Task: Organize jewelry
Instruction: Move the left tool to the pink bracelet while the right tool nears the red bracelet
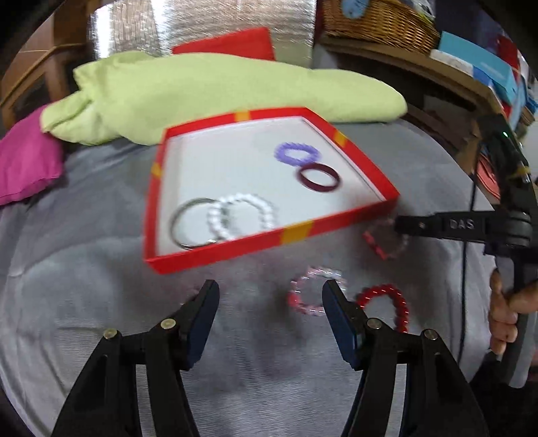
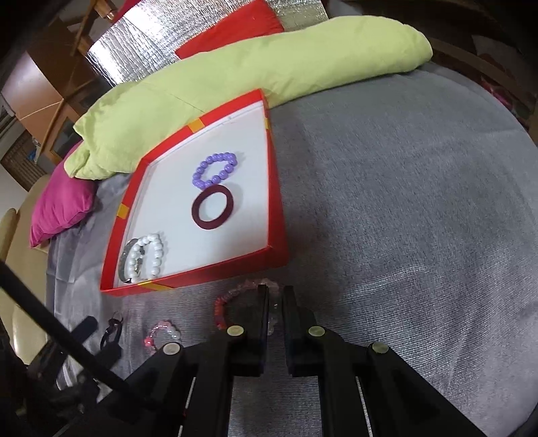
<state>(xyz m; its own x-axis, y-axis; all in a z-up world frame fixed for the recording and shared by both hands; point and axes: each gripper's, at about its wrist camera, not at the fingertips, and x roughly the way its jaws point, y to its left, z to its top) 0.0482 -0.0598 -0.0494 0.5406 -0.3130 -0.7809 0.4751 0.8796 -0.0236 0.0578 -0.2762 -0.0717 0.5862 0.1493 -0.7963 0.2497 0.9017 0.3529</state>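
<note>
A red box (image 1: 232, 247) (image 2: 215, 270) on the grey cover holds a purple bead bracelet (image 1: 296, 153) (image 2: 215, 168), a maroon bangle (image 1: 317, 177) (image 2: 212, 208), a white pearl bracelet (image 1: 242, 215) (image 2: 151, 257) and a silver bangle (image 1: 188, 223) (image 2: 126, 260). My left gripper (image 1: 270, 299) is open above the cover, beside a pink-and-clear bracelet (image 1: 314, 292) (image 2: 161, 332) and a red coil bracelet (image 1: 386, 306). My right gripper (image 2: 275, 299) (image 1: 400, 223) is closed on the rim of a red-and-pink bead bracelet (image 2: 225, 306) (image 1: 383, 240) lying by the box's near wall.
A green pillow (image 1: 201, 90) (image 2: 235, 74), a magenta cushion (image 1: 23, 161) (image 2: 60, 205) and a red cushion (image 2: 232, 30) lie behind the box. A wicker basket (image 1: 376, 16) and books sit on a shelf at right. Open grey cover (image 2: 403, 201) extends right.
</note>
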